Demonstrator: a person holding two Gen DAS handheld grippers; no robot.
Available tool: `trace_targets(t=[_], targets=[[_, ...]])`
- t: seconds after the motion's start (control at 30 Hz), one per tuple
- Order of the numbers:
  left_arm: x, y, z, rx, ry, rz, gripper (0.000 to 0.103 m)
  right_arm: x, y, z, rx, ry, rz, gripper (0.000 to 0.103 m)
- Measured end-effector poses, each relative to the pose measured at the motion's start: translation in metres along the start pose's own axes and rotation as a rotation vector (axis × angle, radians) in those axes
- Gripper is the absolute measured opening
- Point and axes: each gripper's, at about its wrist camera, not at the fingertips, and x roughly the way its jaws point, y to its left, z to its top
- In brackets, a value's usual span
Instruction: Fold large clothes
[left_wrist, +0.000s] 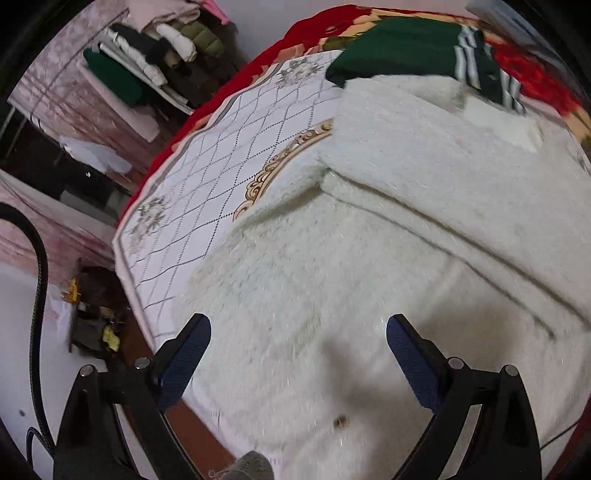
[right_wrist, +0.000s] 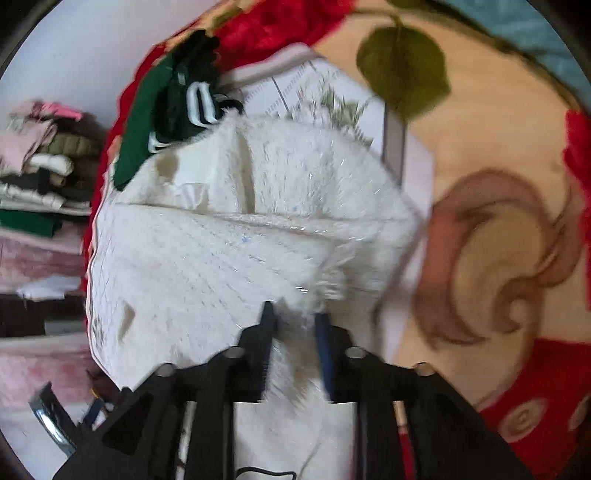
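1. We see a fluffy white garment (left_wrist: 369, 258) spread over a white patterned sheet (left_wrist: 221, 155), which lies on a red floral blanket (right_wrist: 498, 229).
2. In the left wrist view, a folded part of the garment lies across its upper half, making a thick ridge that runs down to the right.
3. Our left gripper (left_wrist: 298, 334) hangs over the garment's near part with its jaws wide apart; nothing is between them, and the blue pads (left_wrist: 184, 354) touch no cloth that we can make out.
4. Our right gripper (right_wrist: 295, 317) has its jaws narrowly parted, with a fuzzy edge of the white garment between them. The frame is blurred, so we cannot tell whether the pads press on the cloth.
5. A dark green garment with white stripes (left_wrist: 424, 55) lies at the far end of the white one, touching it.
6. Beyond the bed, stacked clothes (left_wrist: 155, 62) fill a shelf.
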Motion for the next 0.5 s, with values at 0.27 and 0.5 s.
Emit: trace_targets(t=[0.27,0.5], targets=[[-0.05,-0.058,-0.059,0.186,0.003,-0.039,0.097,-0.087,-0.065,-0.048,-0.049,0.003,0.009,0.058],[-0.096,-0.121,-0.128,0.395,0.014,-0.101,0.097,-0.117,-0.14,-0.084,-0.004,0.074,-0.113,0.059]])
